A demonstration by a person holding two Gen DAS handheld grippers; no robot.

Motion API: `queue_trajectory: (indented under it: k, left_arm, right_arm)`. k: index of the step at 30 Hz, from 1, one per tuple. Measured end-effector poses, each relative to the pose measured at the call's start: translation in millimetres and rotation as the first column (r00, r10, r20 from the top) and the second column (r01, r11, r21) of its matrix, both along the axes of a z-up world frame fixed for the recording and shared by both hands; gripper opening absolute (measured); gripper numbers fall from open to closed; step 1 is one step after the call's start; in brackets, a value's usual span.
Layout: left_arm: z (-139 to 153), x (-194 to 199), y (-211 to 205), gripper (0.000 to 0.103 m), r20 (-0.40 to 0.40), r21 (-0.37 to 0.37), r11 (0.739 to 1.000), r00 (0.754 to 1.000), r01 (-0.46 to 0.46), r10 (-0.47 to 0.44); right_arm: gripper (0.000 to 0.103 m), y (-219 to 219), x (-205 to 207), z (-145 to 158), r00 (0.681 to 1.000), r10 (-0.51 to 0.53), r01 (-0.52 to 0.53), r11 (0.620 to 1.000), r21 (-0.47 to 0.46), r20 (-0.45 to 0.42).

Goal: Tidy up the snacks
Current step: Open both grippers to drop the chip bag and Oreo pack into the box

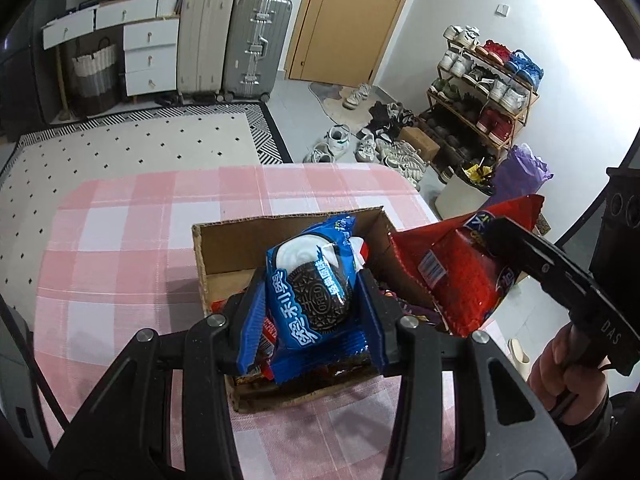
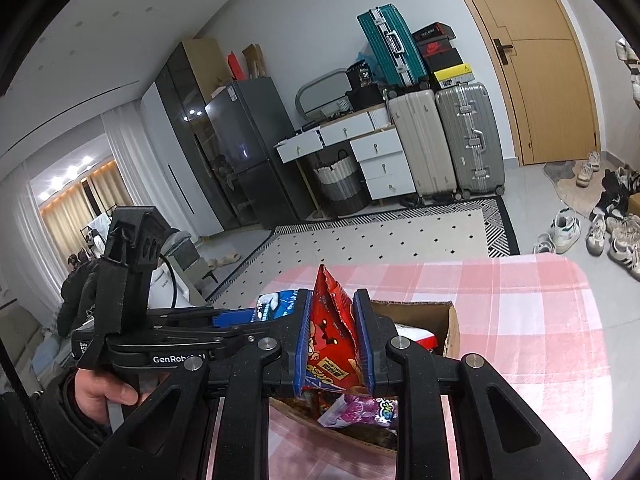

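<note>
My left gripper point(image 1: 310, 300) is shut on a blue Oreo packet point(image 1: 310, 292), held just over an open cardboard box point(image 1: 224, 246) on the pink checked tablecloth point(image 1: 120, 240). My right gripper point(image 2: 333, 328) is shut on a red snack bag point(image 2: 332, 324); the left wrist view shows that red bag point(image 1: 460, 276) hanging over the box's right side, with the right gripper point(image 1: 516, 240) coming in from the right. The box point(image 2: 444, 316) holds several snack packs, among them a purple one point(image 2: 360, 410). The Oreo packet point(image 2: 276, 304) peeks out to the left of the red bag.
The table's far edge point(image 1: 256, 168) drops to a patterned rug point(image 1: 132, 148). Suitcases point(image 1: 256, 44), white drawers point(image 1: 150, 56) and a wooden door point(image 1: 344, 16) stand behind. A shoe rack point(image 1: 488, 92) and loose shoes point(image 1: 384, 148) fill the right. A person's hand point(image 1: 560, 364) grips the right tool.
</note>
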State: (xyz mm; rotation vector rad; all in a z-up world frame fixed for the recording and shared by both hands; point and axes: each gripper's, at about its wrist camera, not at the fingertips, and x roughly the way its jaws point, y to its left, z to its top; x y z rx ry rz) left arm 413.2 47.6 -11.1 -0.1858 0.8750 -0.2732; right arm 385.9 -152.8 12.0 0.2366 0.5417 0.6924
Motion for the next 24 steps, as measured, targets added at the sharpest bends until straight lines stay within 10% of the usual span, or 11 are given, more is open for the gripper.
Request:
queue_trajectory:
  k: [13, 15, 18, 24]
  left_arm:
    - [-42.5, 30.4, 0.8, 0.040, -0.054, -0.039, 0.999, 0.999, -0.012, 0.010]
    - [-45.6, 31.5, 0.1, 0.041, -0.055, -0.038, 0.999, 0.998, 0.003, -0.005]
    - [-45.0, 30.1, 1.6, 0.069, -0.048, -0.005, 1.000, 0.998, -0.028, 0.028]
    - [-27.1, 12.3, 7.4, 0.082, -0.006, 0.008, 0.998, 0.998, -0.066, 0.066]
  right_arm:
    - [0.023, 8.9, 21.4, -28.0, 1.000, 0.000, -0.001, 1.000, -0.027, -0.019]
    - [0.050, 10.9, 22.6, -30.4, 1.000, -0.007, 0.007, 0.999, -0.051, -0.006]
    - [0.076, 10.7, 15.1, -29.9, 0.999, 0.028, -0.028, 0.999, -0.033, 0.022]
    - [0.084, -10.9, -5.2, -22.4, 0.998, -0.036, 0.035, 0.999, 0.002, 0.047]
